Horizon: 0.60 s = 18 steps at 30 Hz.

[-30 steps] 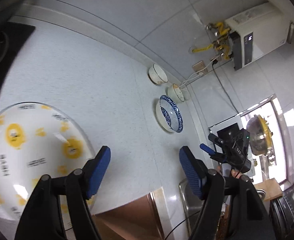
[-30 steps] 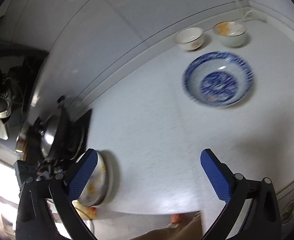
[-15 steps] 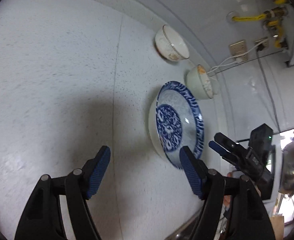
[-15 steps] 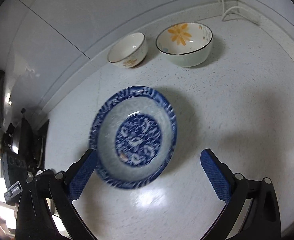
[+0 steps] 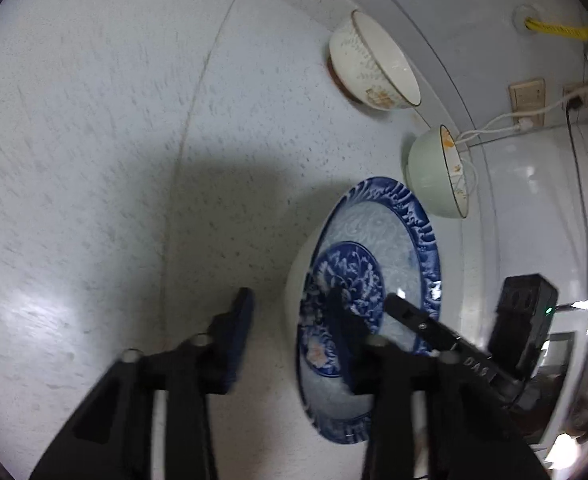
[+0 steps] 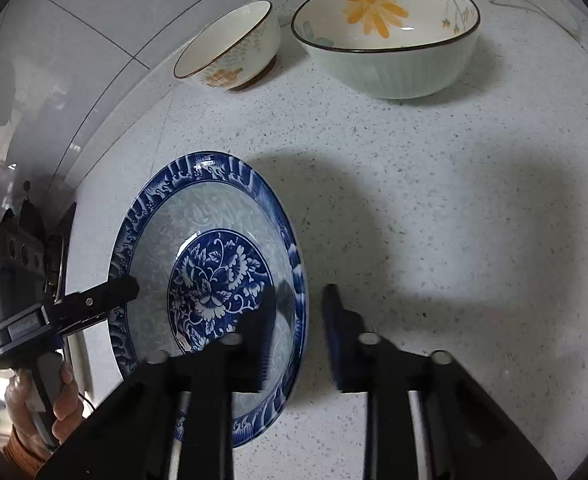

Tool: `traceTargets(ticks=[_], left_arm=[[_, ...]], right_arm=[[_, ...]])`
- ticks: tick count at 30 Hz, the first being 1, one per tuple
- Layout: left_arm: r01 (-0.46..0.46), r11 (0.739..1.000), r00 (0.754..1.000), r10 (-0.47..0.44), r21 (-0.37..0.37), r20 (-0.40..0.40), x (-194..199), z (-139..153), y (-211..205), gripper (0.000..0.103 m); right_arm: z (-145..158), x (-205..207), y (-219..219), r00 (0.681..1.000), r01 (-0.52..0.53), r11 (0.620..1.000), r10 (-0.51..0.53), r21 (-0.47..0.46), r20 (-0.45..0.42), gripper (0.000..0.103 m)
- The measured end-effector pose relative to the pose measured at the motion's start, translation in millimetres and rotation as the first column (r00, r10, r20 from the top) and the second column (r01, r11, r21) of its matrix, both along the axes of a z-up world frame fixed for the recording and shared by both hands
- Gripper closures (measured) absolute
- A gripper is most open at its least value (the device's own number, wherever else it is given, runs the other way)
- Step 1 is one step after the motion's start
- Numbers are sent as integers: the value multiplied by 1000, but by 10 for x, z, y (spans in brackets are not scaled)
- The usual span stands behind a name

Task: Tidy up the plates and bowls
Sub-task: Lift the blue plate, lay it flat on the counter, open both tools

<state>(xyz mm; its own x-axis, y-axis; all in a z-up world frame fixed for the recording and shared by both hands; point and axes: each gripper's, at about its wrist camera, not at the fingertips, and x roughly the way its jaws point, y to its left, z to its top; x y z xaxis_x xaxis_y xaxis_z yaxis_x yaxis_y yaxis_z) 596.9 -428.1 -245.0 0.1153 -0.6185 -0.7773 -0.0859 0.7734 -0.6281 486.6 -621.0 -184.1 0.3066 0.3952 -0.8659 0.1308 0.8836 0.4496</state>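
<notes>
Grasping is the step in hand: you have brought both grippers to the blue patterned plate (image 6: 210, 276), which lies flat on the speckled countertop (image 6: 433, 208), well in from its back edge. Your right gripper (image 6: 299, 308) has just been closing, and its jaws now straddle the plate's rim on the side toward the open countertop, one finger inside the plate and one outside; they look narrow enough to pinch the rim, although blur hides the exact contact. Your left gripper (image 5: 290, 320) has also just been closing on the opposite rim, with one finger over the plate's inner pattern and the other outside; whether its pads already press on the rim, I cannot tell. Near the back edge stand the small cream bowl (image 6: 230, 48) and the flower bowl (image 6: 389, 32), just beside each other and well apart from the plate. For the next move, I think you should make both grips firm, then lift the plate level with both hands together, because an uneven pull may let the smooth glazed rim slip out.
</notes>
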Motion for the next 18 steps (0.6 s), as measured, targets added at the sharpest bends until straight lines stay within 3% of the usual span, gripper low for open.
traceTargets(ticks=[1, 2, 6, 11, 18], left_arm=[[-6, 1000, 1000, 5, -21, -20, -4, -49, -5, 92], [-15, 1000, 1000, 15, -19, -9, -22, -54, -4, 94], [-11, 999, 1000, 11, -45, 1, -83, -83, 18, 92], [0, 1000, 1000, 0, -29, 29, -261, 84, 166, 92], [-12, 999, 998, 15, -38, 68, -819, 543, 922, 91]], right_arm=[[-11, 1, 5, 1000, -5, 1000, 5, 14, 2, 90], [-19, 2, 15, 1000, -9, 1000, 9, 24, 4, 91], [-5, 2, 26, 1000, -2, 1000, 2, 18, 9, 91], [41, -58, 118, 1000, 5, 1000, -6, 17, 20, 91], [425, -366, 566, 997, -38, 999, 36, 19, 75, 91]])
